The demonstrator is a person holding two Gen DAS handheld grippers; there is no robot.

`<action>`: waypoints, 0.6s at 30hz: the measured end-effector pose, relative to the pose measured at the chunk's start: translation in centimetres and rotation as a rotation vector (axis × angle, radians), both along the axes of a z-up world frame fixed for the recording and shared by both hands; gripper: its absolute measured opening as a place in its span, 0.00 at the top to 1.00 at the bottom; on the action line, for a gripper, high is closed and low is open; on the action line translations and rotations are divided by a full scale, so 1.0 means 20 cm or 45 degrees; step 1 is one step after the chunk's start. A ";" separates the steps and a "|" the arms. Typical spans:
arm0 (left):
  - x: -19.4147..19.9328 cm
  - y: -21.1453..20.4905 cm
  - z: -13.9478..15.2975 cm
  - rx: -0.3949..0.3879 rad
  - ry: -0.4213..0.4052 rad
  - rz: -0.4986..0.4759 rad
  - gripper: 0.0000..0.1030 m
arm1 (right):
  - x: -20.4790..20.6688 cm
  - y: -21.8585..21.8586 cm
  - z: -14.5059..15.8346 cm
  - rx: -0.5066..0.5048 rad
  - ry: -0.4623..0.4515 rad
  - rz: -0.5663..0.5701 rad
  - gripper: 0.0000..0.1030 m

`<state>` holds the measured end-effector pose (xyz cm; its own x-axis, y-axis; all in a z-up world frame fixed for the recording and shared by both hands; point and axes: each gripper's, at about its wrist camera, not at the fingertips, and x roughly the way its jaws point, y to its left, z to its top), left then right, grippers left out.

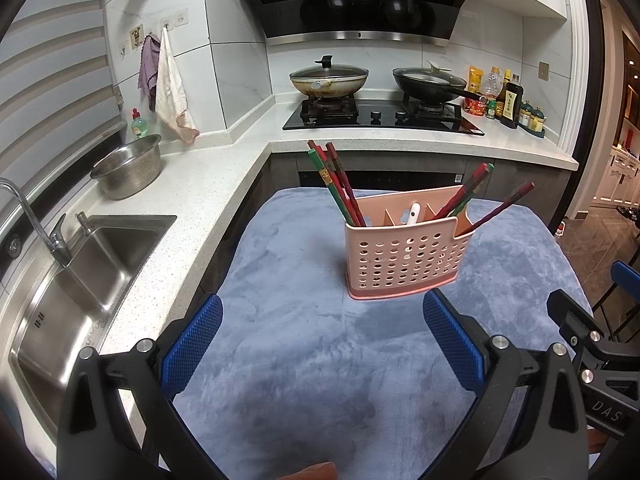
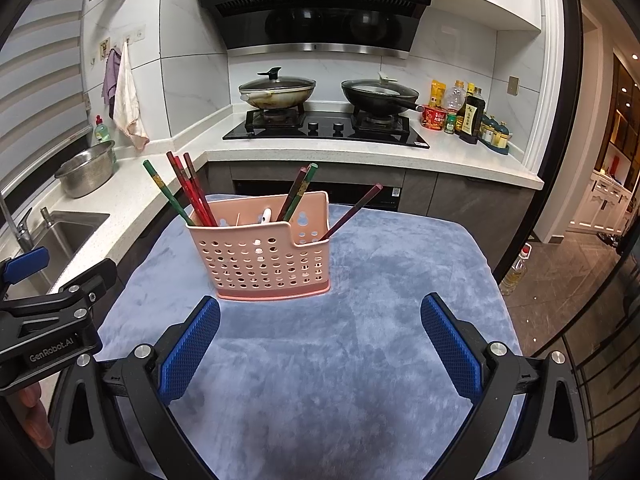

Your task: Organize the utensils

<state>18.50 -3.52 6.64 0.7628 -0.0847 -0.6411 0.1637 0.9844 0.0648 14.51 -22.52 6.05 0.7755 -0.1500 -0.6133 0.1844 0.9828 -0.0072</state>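
Observation:
A pink perforated utensil basket point(image 1: 404, 256) point(image 2: 264, 258) stands upright on a blue cloth-covered table point(image 1: 312, 352) point(image 2: 360, 340). Red and green chopsticks point(image 1: 340, 184) point(image 2: 188, 192) lean out of its left compartment, more chopsticks point(image 1: 466, 194) point(image 2: 298, 190) stand at the right, and one dark chopstick point(image 1: 500, 210) point(image 2: 352, 212) sticks out of the low right end. A white spoon handle point(image 1: 414, 214) point(image 2: 266, 215) shows in the middle. My left gripper point(image 1: 322, 340) is open and empty, short of the basket. My right gripper point(image 2: 320, 340) is open and empty, in front of it.
A steel sink point(image 1: 80, 272) and a metal colander point(image 1: 128, 168) lie to the left on the white counter. A stove with two lidded pans point(image 1: 328, 76) point(image 2: 378, 92) is behind. Bottles point(image 2: 468, 112) stand at the back right. The table's right edge drops to the floor.

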 end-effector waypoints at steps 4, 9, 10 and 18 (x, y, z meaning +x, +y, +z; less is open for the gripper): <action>0.00 0.01 0.00 0.004 -0.004 0.001 0.07 | 0.00 0.00 0.00 0.000 0.001 0.000 0.06; -0.01 0.01 0.00 0.004 -0.001 0.000 0.07 | 0.00 0.00 0.00 -0.001 0.002 0.001 0.06; -0.01 0.02 0.00 0.004 -0.001 0.002 0.07 | 0.00 0.00 0.00 -0.001 0.002 0.002 0.06; -0.01 0.01 0.00 0.009 0.000 -0.008 0.07 | 0.00 0.00 0.00 0.000 0.005 0.003 0.06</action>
<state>18.40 -3.30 6.63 0.7624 -0.0848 -0.6416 0.1700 0.9828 0.0721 14.53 -22.42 6.02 0.7734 -0.1482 -0.6164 0.1822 0.9832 -0.0078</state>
